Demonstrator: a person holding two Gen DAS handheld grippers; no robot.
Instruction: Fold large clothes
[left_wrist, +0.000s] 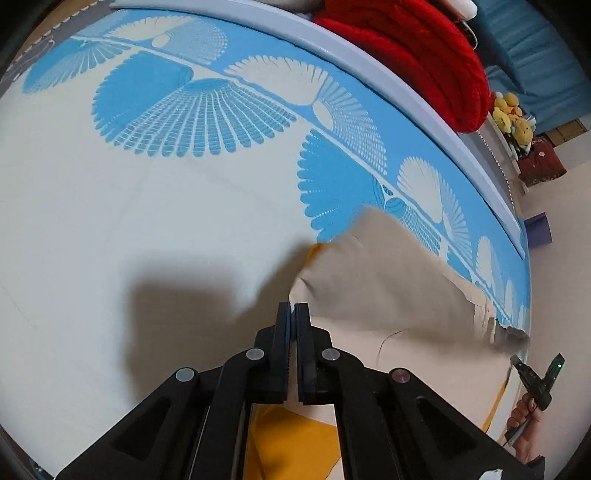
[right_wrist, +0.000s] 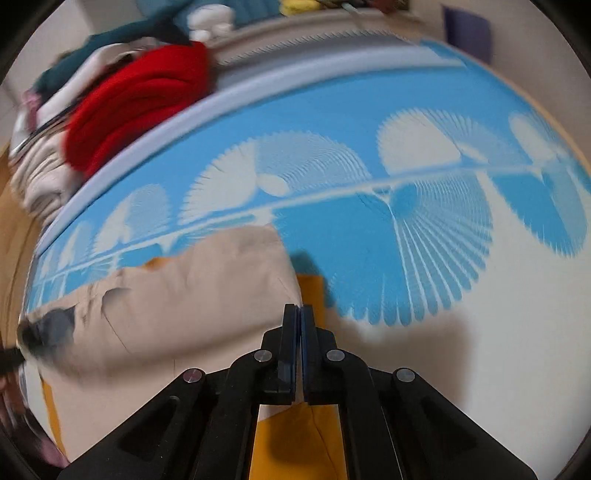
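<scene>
A large beige garment with a mustard-yellow lining (left_wrist: 388, 295) hangs stretched above the bed sheet (left_wrist: 147, 221). My left gripper (left_wrist: 293, 308) is shut on its left edge, and the cloth runs down between the fingers. My right gripper (right_wrist: 299, 310) is shut on the garment's (right_wrist: 184, 302) other edge. The right wrist view is motion-blurred. The right gripper's handle and the hand holding it show at the right edge of the left wrist view (left_wrist: 535, 380). The left gripper appears as a dark blur at the left of the right wrist view (right_wrist: 44, 332).
The white sheet with a blue fan pattern (right_wrist: 424, 258) covers the bed up to a pale rail (left_wrist: 369, 62). Behind the rail lie a red knitted cloth (left_wrist: 424, 48), piled clothes (right_wrist: 40, 173) and yellow plush toys (left_wrist: 513, 118).
</scene>
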